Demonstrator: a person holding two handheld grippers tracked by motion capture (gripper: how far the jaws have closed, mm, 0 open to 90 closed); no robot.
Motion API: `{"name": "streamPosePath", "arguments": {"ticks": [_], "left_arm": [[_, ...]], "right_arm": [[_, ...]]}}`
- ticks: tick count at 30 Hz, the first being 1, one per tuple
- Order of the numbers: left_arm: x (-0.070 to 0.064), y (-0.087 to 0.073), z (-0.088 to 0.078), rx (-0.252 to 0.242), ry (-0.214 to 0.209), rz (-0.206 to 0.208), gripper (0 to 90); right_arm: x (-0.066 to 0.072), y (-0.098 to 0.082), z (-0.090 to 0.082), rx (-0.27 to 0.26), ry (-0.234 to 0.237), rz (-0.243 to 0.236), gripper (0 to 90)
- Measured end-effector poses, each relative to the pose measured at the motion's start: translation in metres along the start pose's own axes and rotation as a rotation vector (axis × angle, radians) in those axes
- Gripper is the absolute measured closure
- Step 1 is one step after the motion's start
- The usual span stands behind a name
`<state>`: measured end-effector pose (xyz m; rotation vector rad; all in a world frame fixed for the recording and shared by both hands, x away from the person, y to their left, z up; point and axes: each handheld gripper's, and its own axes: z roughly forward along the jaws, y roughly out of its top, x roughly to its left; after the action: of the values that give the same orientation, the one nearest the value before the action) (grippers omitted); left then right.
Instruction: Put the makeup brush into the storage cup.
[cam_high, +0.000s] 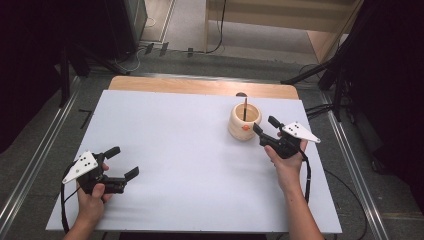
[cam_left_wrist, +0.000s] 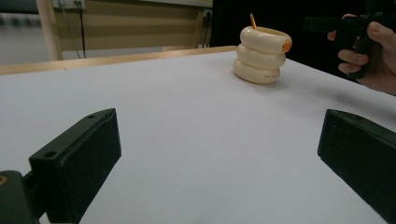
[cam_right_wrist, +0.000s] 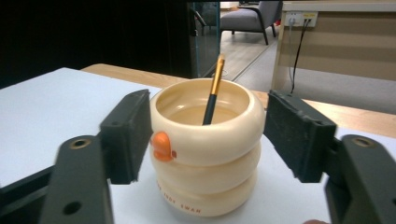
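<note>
Right gripper (cam_high: 264, 126), held in the person's right hand (cam_high: 288, 162), sits just beside the cream ringed cup (cam_high: 244, 121) with its jaws spread. In the right gripper view the two black pads flank the cup's (cam_right_wrist: 208, 151) top ring, the left pad close against it by the small orange duck (cam_right_wrist: 161, 145), the right pad with a gap showing; neither visibly presses, so nothing is gripped. The cup stands upright on the white table (cam_high: 190, 150) near its far right corner, built of three stacked rings. A thin brush (cam_right_wrist: 213, 91) with a black shaft and orange upper handle leans inside it, its tip rising above the rim.

Left gripper (cam_high: 122, 162), in the left hand (cam_high: 92, 197), rests near the near left corner, well apart from the cup, with its jaws wide apart and only bare tabletop between them. Its own view looks across the table to the cup (cam_left_wrist: 260, 55) and the right hand beyond.

A strip of bare wood (cam_high: 200, 86) runs along the table's far edge.
</note>
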<state>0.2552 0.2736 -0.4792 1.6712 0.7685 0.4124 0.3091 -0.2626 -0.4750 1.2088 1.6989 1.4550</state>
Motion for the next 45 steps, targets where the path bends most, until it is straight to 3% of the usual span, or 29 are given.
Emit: {"name": "streamPosePath", "arguments": {"ticks": [3,8,12,17,31,45], "left_arm": [[0.000,0.000,0.000,0.001,0.001,-0.002,0.1],[0.000,0.000,0.000,0.004,0.001,0.001,0.1],[0.000,0.000,0.000,0.005,0.002,0.002,0.1],[0.000,0.000,0.000,0.004,0.002,0.001,0.1],[0.001,0.000,-0.001,0.002,-0.001,0.001,0.1],[0.000,0.001,-0.003,-0.007,-0.002,0.001,0.1]], "right_arm": [[-0.002,-0.004,-0.005,0.011,0.009,0.004,25.8],[-0.001,-0.011,-0.015,0.027,0.026,-0.033,14.5],[0.000,-0.014,-0.022,0.020,0.030,-0.041,13.7],[-0.002,-0.019,-0.029,0.020,0.040,-0.035,6.3],[-0.001,-0.028,-0.045,0.027,0.082,-0.029,0.0],[-0.001,-0.040,-0.066,0.043,0.077,-0.020,0.0]]}}
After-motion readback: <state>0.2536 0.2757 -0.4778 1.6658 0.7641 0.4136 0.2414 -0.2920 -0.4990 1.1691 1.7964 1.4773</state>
